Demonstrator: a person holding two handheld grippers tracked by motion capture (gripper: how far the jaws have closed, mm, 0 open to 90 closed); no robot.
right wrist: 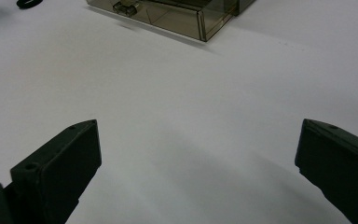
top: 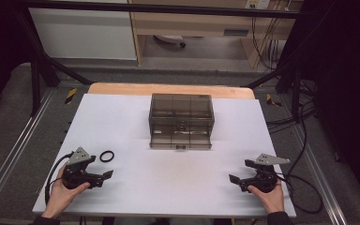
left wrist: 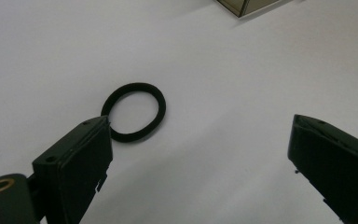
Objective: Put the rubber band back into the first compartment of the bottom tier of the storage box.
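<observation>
A smoky, see-through plastic box [top: 181,121] with inner compartments stands shut at the middle back of the white table top [top: 168,183]. A small black ring [top: 106,156] lies flat at the front left. My left gripper [top: 102,168] rests just in front of the ring, open and holding nothing. In the left gripper view the ring [left wrist: 161,105] lies just past the left jaw, outside the gap of the gripper [left wrist: 200,126]. My right gripper [top: 239,171] rests open at the front right. The right gripper view shows its jaws [right wrist: 199,123] wide apart over bare table, with the box [right wrist: 177,16] farther off.
A wooden strip [top: 168,89] edges the table's far side. Black cables [top: 304,187] trail off the right edge. Dark frame posts [top: 35,79] stand at both back corners. Bare white surface lies between the grippers and the box.
</observation>
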